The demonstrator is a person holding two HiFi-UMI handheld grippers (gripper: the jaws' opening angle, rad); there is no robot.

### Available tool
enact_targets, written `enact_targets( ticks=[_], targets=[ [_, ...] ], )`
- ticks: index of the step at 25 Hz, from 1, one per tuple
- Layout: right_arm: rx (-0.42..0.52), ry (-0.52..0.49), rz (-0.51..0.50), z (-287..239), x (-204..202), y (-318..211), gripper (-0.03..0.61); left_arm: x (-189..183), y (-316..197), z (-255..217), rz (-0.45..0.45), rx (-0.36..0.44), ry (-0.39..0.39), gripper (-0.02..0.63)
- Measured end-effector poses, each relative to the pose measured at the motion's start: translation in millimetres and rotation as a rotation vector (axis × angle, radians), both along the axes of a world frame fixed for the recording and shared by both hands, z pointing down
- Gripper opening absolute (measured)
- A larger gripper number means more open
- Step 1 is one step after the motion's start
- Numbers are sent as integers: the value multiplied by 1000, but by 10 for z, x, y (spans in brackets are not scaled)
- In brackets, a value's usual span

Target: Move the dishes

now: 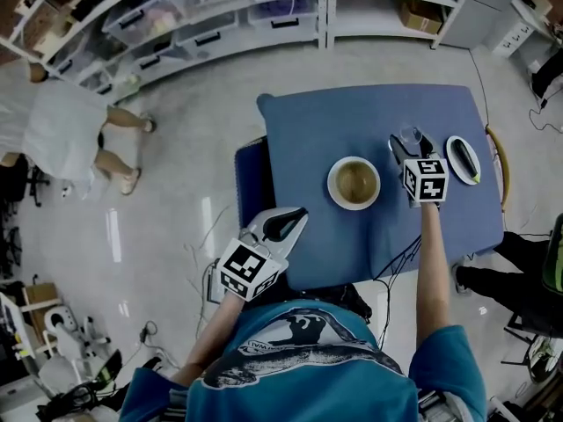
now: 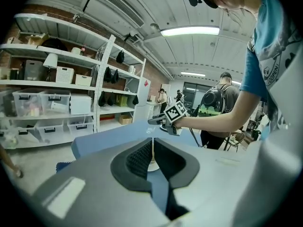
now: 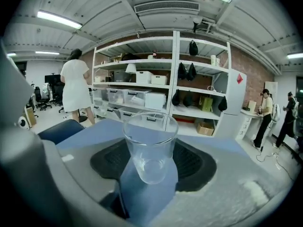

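A blue-covered table [image 1: 369, 112] carries a white bowl [image 1: 354, 183] with brownish contents in its middle. To the bowl's right, my right gripper [image 1: 412, 141] is shut on a clear drinking glass [image 3: 150, 136], which stands upright between the black pads [image 3: 191, 162]. A small white plate [image 1: 463, 159] lies just right of that gripper. My left gripper [image 1: 296, 214] hangs off the table's front left corner, shut with nothing in it. In the left gripper view only a thin slit shows between its pads [image 2: 137, 160], and the bowl [image 2: 152, 165] is visible through it.
A dark blue chair [image 1: 251, 170] stands against the table's left side. A person in white [image 1: 62, 130] stands by shelving with plastic bins [image 1: 202, 16] along the back. Another person's legs [image 1: 510, 275] are at the table's right front corner. Cables lie on the floor.
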State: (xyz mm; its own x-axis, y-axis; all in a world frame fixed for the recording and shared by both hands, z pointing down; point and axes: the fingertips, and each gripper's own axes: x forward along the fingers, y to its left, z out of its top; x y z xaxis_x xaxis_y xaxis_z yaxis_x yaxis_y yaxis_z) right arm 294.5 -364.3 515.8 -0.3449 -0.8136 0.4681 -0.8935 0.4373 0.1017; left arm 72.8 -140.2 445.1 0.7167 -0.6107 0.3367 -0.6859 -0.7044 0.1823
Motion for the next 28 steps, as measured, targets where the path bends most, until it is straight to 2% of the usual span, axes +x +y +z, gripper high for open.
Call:
enact_targets(
  ticks=[7,14,17,20,23,28],
  targets=[
    [-84,43,63,463,205,-74,276,-133,-15,12,-5,-24,-11,25],
    [-89,-66,124,531,293,-86,278,-183,-38,59,0,-31,-12,25],
    [-125,-90,128,577,319,-111,282,-127,-31,79,21,-31,-10,25],
    [-167,-38,114,609,295,-91,288,-137,-25,80,40,-29,-13,25],
    [-166,11,115,578,295,-4,313,-167,-32,68,46,-26,-8,25],
    [-149,-9,129,477,245,294,318,-187,-37,77,63,-21,-3,25]
  ],
)
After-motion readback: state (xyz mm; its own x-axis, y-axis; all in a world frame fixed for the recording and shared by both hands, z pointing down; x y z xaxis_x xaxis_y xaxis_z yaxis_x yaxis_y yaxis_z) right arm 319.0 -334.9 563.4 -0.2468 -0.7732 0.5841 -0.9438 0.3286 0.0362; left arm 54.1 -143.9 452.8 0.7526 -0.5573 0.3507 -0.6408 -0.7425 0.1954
